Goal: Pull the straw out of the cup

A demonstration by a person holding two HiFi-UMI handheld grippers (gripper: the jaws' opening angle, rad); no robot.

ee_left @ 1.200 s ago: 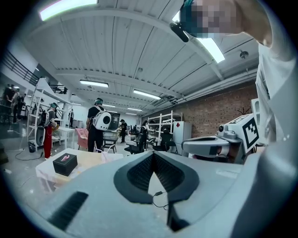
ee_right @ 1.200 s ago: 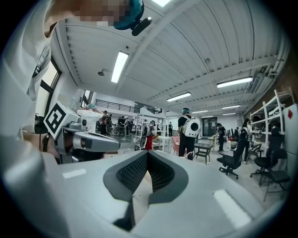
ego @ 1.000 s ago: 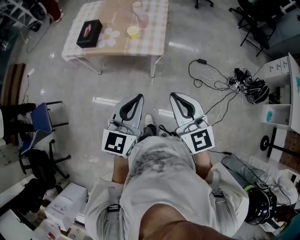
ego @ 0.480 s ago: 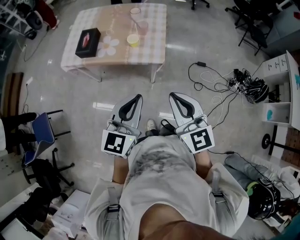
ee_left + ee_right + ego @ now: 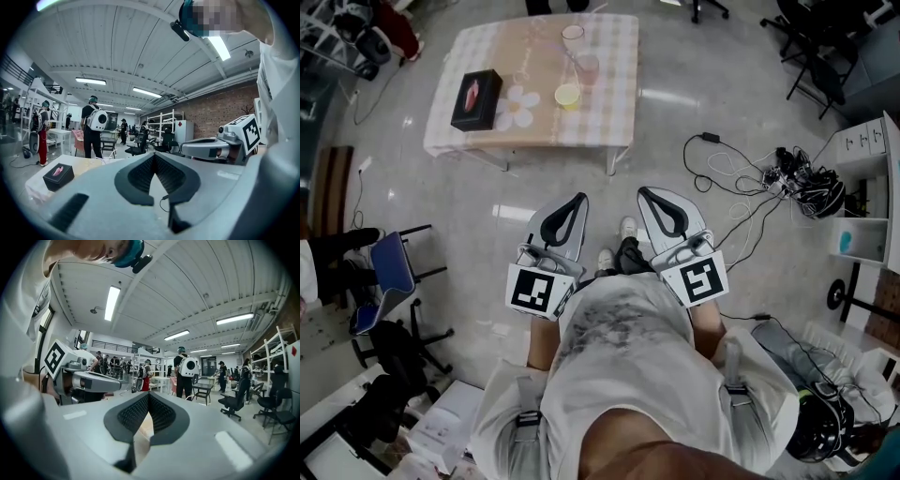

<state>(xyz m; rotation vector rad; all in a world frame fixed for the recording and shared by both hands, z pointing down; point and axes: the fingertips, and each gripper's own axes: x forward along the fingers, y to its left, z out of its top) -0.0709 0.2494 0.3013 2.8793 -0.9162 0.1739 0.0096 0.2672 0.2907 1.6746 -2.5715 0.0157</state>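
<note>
While well apart from the desk (image 5: 609, 112), holds left gripper (image 5: 578, 199) and right gripper (image 5: 646, 193) side by side at the waist, jaws of both clenched, empty, nothing being within reach. Cup (image 5: 588, 67): far side of desk, untouched; straw too small to confirm.

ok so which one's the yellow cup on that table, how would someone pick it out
Find the table with the checked cloth at the top of the head view. Right of the black box and the white flower-shaped mat, three cups stand in a line. The yellow cup is the one nearest the person; behind it are a pinkish cup and a clear glass.
</note>
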